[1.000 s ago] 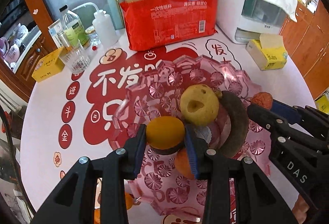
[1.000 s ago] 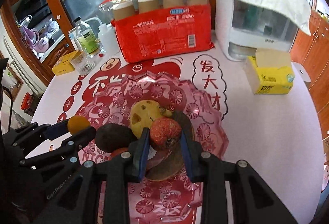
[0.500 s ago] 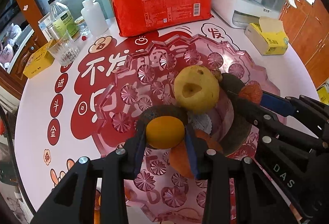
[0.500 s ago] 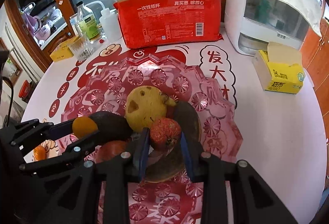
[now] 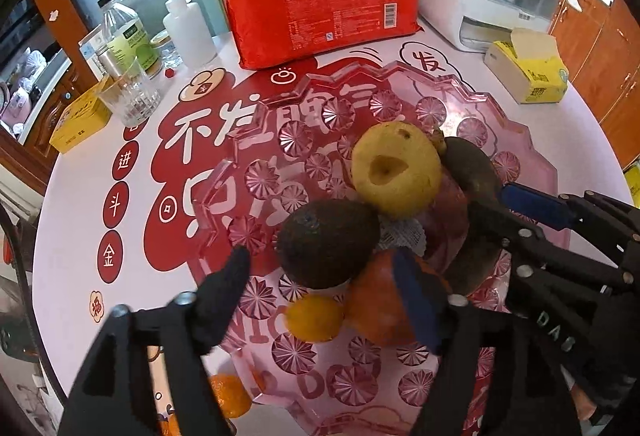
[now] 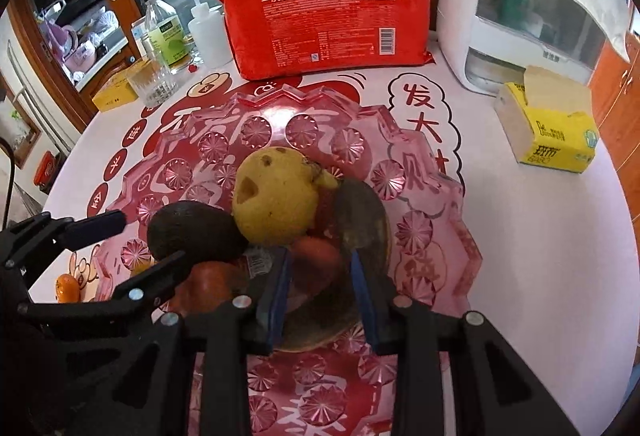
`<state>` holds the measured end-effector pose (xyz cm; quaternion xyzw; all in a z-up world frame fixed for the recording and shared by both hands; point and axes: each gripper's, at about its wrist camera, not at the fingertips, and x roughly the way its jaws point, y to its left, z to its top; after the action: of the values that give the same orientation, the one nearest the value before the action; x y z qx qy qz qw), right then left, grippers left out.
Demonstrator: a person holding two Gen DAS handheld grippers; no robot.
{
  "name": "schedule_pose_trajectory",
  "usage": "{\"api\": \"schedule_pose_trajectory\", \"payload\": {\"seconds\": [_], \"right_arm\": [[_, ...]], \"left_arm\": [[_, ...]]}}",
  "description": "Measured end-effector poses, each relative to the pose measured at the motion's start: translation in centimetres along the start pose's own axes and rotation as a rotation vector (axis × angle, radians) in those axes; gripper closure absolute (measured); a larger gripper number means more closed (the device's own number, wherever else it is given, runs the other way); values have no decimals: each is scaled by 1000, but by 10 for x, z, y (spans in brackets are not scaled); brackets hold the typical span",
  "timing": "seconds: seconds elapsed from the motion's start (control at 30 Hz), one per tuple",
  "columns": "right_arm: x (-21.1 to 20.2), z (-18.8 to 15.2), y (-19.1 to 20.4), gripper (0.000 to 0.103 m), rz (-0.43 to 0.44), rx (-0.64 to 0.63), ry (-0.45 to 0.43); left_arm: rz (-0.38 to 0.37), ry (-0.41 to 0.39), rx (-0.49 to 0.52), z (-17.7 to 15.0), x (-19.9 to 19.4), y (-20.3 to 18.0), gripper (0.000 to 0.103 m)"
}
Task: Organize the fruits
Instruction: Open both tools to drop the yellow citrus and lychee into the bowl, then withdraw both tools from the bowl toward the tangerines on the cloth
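1. A small orange fruit [image 5: 314, 317] lies free in the pink glass tray [image 5: 532, 164], just in front of the dark avocado [image 5: 328, 242].
2. The left gripper [image 5: 320, 272], its jaws just spread wide, holds nothing.
3. The right gripper [image 6: 320, 272] pinches a blurred red fruit [image 6: 316, 254] over the tray, beside the yellow fruit [image 6: 276, 200].
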<state>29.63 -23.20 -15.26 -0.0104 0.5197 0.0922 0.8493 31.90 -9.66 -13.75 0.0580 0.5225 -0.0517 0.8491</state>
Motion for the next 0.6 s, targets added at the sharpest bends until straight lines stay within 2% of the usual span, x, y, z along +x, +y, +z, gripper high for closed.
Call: {"api": "schedule_pose_trajectory", "payload": {"seconds": [0.1, 0.2, 0.6], "right_arm": [[0, -1, -5, 65, -10, 11, -3], [-1, -2, -10, 59, -9, 27, -5], [-2, -5, -12, 50, -13, 30, -7]], "left_arm": [[-9, -6, -6, -1, -1, 4, 13], [-8, -6, -6, -3, -1, 4, 8], [-10, 11, 10, -9, 0, 3, 7]]}}
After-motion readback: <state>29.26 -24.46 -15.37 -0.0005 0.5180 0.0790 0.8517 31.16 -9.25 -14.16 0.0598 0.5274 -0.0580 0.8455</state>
